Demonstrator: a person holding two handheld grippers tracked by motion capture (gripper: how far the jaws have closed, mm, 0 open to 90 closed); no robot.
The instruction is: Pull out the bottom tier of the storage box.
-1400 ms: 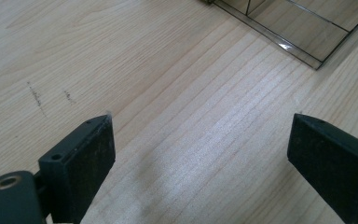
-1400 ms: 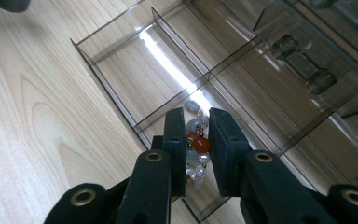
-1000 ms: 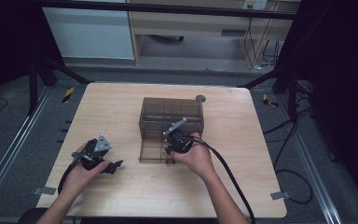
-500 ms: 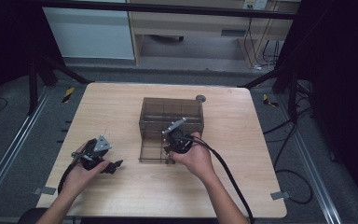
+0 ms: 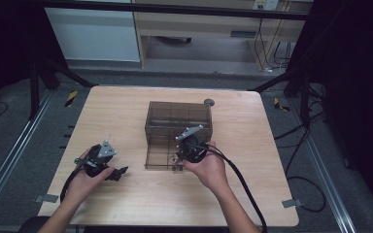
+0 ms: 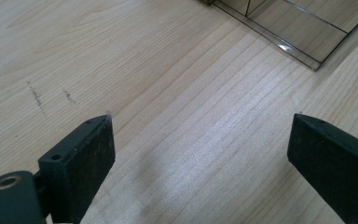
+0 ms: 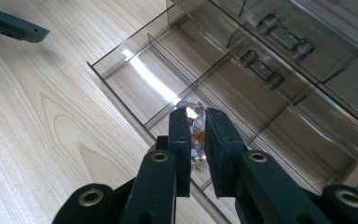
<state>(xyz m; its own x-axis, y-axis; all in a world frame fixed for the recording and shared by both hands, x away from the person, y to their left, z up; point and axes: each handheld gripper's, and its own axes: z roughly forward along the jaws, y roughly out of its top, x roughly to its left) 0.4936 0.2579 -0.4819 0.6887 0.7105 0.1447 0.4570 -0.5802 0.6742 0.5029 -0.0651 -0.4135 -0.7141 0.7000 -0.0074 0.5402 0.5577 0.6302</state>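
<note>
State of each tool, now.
Left tool: open, holding nothing.
Right tool: has just been closing, shut on the beaded bracelet.

Left gripper (image 5: 119, 173) agape, right gripper (image 7: 196, 116) nearly closed

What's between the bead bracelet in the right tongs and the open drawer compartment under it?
Nothing visible. The right tongs, closing a moment ago, pinch the bead bracelet just above the pulled-out drawer; the compartment below looks bare.
</note>
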